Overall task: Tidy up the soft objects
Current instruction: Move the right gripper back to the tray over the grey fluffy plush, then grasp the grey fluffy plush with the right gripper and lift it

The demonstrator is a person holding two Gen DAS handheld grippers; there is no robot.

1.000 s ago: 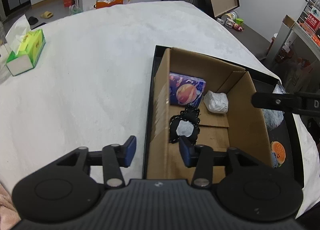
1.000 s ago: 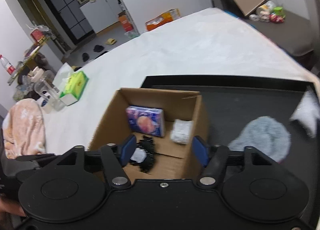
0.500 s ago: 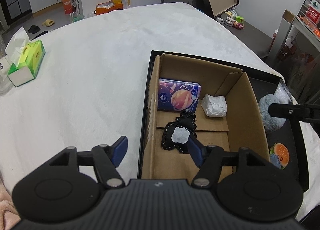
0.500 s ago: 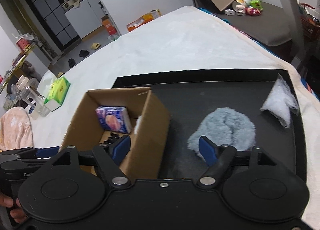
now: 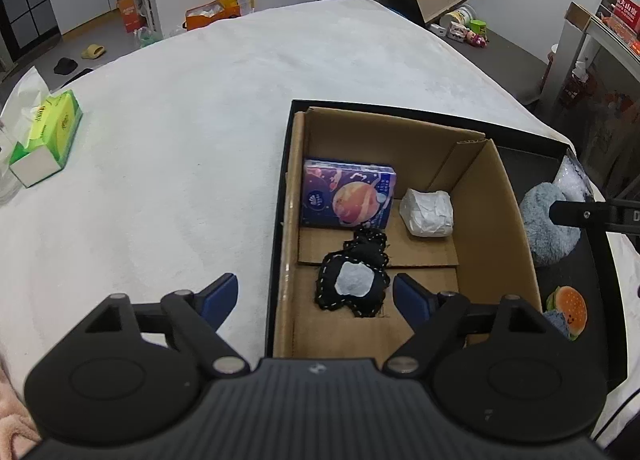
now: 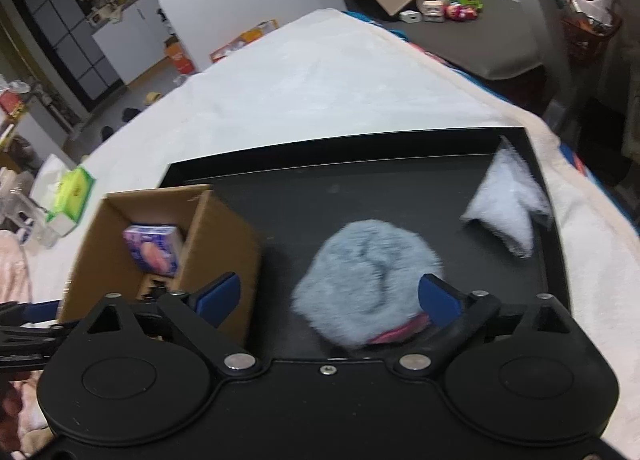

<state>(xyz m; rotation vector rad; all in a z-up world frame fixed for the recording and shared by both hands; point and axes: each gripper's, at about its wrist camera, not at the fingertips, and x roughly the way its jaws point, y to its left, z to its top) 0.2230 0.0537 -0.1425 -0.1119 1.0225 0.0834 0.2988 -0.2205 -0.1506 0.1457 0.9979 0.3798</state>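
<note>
The brown cardboard box (image 5: 404, 220) holds three things. Three more lie on the black tray (image 6: 400, 196). The left hand-held gripper (image 5: 316, 296) and right hand-held gripper (image 6: 328, 292) are both opening, pressing on nothing.

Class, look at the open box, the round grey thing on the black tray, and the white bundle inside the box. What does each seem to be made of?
Box: brown corrugated cardboard, matte; folded flaps and raw edges show.
Round grey thing: plush or fleece, judging by its fuzzy, long-piled surface.
White bundle: probably crumpled paper or thin plastic wrap; creased and slightly shiny, too small to be sure.
</note>
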